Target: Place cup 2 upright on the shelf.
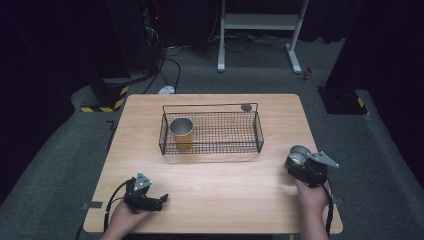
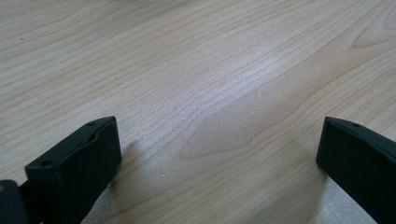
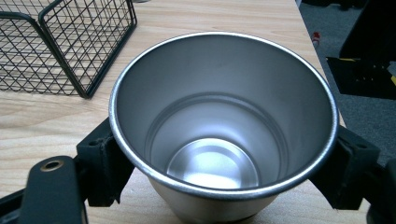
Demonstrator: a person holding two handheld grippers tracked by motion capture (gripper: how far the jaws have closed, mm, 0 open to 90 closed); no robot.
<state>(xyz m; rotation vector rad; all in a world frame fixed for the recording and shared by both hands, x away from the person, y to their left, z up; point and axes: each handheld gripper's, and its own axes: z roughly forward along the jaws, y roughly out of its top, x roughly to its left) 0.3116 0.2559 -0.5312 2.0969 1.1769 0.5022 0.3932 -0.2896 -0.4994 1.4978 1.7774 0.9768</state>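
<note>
- The steel cup point(image 3: 223, 126) stands upright between the jaws of the right gripper point(image 3: 224, 163), which press against its sides left and right, so the tool is closed on it.
- The cup is plain brushed metal, silver-grey, with a thin rolled rim that catches the light.
- Its wall tapers from a wide mouth to a narrower round bottom, and a faint step rings the inside partway down.
- The inside is empty; the flat bottom shines brighter than the walls.
- In the high view the cup point(image 1: 299, 153) sits near the right edge of the wooden table point(image 1: 225, 195), in front of the right end of the wire basket point(image 1: 210, 132) and apart from it.
- The right gripper point(image 1: 302, 167) and the person's hand behind it come in from the near right edge of the table.
- The black wire basket lies mid-table, and a second cup point(image 1: 181, 131) with an orange body and a metal rim stands in its left end.
- The left gripper point(image 1: 161, 200) rests low over the near left part of the table, well apart from the steel cup.
- In the left gripper view its jaws stand wide apart with nothing but bare wood point(image 2: 210, 93) between them.
</note>
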